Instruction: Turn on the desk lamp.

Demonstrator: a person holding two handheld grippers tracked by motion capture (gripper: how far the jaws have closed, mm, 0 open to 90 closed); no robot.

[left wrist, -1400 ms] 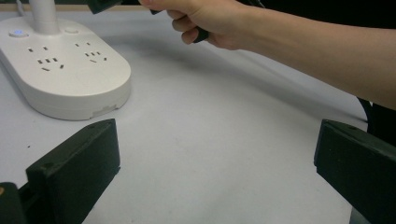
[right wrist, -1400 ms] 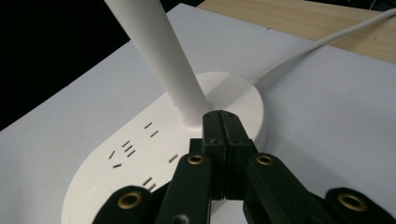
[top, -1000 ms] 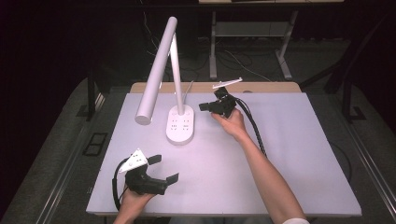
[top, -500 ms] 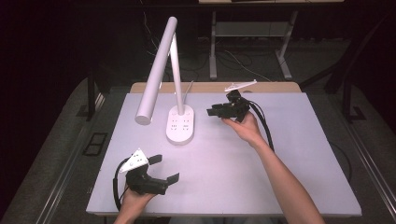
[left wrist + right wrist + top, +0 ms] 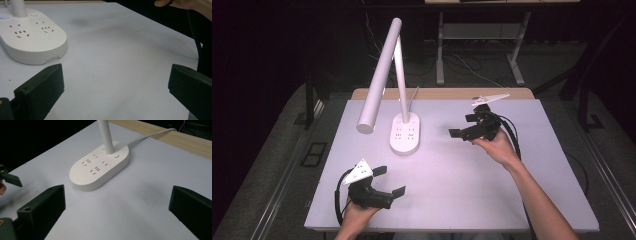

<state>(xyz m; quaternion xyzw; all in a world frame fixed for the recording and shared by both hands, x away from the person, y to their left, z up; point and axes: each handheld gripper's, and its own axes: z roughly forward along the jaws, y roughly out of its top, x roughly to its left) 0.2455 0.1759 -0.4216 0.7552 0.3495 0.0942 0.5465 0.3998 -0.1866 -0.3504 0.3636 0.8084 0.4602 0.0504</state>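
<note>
Your right gripper (image 5: 464,126) has just been opening, fingers wide and empty beside the lamp base (image 5: 405,132); left gripper (image 5: 387,181) waits wide on the worktop (image 5: 452,185).

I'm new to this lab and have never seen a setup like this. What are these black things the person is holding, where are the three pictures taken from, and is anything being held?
A person sits at a white table with a handheld two-jaw tool in each hand. The left gripper is near the front edge; the right gripper is beside the desk lamp, whose white base has sockets. One picture looks down from above. The other two come from cameras riding on the grippers, looking between their black jaws. Both grippers stand open with nothing between the jaws; the right one's jaws have just been opening.
</note>
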